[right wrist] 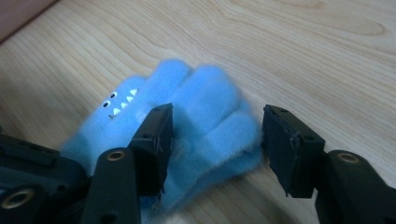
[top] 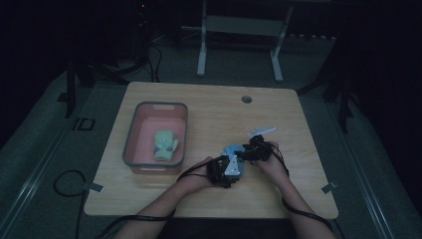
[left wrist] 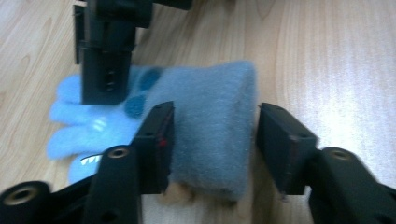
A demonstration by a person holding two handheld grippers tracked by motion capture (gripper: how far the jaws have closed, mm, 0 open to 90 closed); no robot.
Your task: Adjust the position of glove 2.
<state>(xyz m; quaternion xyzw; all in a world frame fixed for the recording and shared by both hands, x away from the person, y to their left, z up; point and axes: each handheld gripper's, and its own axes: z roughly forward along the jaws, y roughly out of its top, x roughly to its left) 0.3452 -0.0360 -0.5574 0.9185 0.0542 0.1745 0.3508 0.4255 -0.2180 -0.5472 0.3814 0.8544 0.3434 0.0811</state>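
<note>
Wooden table (top: 209,99): pale top with a round hole (top: 246,99) near its far edge, at about one o'clock from the centre.

Basket (top: 130,137): grey-rimmed, pink inside, standing at about nine o'clock on the table. A green glove (top: 165,145) lies flat in it.

Blue glove (top: 231,149): fleece, with a grey cuff and a small printed face with white teeth. It lies on the bare wood at about five o'clock from the table's centre, well apart from the basket, between the two grippers.

Left gripper (left wrist: 212,140): held at six o'clock of the blue glove, jaws part open and straddling the grey cuff. The left jaw touches the cuff's side; the right jaw stands just clear of it, so the cuff is not pinched.

Right gripper (right wrist: 215,140): held at three o'clock of the blue glove, jaws part open over the glove's finger end. One jaw rests against the fleece, the other stands clear beside it; nothing is clamped.
</note>
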